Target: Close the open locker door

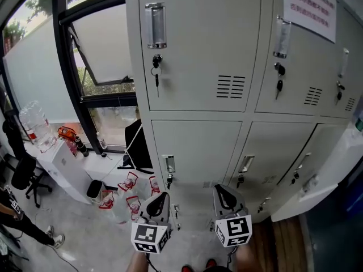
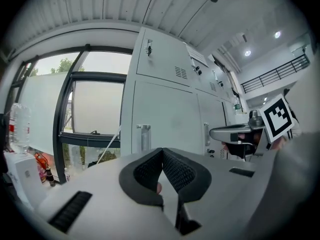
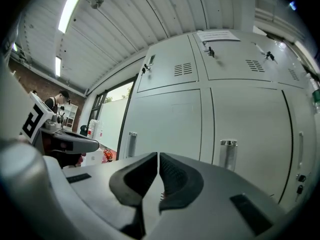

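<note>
Facing a bank of grey lockers (image 1: pixel 198 55), the person holds 2 grippers low in the head view, both pointing level at the bottom row. The left gripper (image 1: pixel 163 196) has its ribbed pads together at the tips with nothing between them, which its own view (image 2: pixel 162 152) shows plainly. The right gripper (image 1: pixel 218 188) is likewise closed and empty, only a thin slit showing between its pads in the right gripper view (image 3: pixel 157 155). Each carries its marker cube nearest the camera, and the 2 sit side by side, apart from each other.

The open locker door (image 1: pixel 336 170) is in the bottom row at the far right of the head view, swung out from the cabinet so its pale face slants toward the floor. It is well apart from both grippers, and neither touches it or any other door. The lower doors directly ahead of the grippers are shut, each with a metal handle (image 1: pixel 168 164).

Keys (image 1: pixel 156 68) hang from the upper locks, and a paper notice (image 1: pixel 309 2) is stuck on an upper door. Left of the lockers is a dark-framed window (image 1: pixel 85 67), with water bottles (image 1: pixel 35 122) on a white box and more bottles on the floor (image 1: pixel 128 187).
</note>
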### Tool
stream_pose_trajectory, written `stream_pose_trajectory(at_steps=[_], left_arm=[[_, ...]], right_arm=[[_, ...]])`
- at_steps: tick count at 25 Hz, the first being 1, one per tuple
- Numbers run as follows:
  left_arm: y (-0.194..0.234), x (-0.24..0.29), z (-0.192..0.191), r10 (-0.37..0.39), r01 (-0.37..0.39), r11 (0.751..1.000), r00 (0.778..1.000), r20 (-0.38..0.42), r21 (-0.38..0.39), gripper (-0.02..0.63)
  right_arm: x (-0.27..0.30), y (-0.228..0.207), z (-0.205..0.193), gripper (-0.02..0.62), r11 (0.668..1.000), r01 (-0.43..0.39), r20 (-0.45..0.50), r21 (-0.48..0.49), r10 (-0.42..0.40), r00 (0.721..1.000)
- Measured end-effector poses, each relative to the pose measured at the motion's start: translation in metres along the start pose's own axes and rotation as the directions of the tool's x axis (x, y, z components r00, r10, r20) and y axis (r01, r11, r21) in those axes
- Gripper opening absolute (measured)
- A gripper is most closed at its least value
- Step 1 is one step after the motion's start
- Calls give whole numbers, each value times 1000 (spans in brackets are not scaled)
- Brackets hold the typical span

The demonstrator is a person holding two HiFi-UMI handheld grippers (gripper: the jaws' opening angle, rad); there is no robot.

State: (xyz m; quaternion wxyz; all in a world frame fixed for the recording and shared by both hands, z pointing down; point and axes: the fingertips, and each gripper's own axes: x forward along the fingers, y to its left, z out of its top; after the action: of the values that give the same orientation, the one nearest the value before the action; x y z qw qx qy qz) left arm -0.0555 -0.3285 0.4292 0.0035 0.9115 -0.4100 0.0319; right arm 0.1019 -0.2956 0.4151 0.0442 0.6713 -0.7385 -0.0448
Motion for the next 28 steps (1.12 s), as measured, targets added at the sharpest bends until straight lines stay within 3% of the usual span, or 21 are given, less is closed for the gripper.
stream_pose_trajectory(at_steps=[12,28], left_arm=[[-65,-9,3,-48,48,999,999,-5,15,21],[-160,-73,-3,-36,36,999,999,-20,25,21]], right_arm=[[-72,-42,-3,23,998,57,15,16,-57,998],[-185,-53,-14,21,999,29,27,32,-30,999]])
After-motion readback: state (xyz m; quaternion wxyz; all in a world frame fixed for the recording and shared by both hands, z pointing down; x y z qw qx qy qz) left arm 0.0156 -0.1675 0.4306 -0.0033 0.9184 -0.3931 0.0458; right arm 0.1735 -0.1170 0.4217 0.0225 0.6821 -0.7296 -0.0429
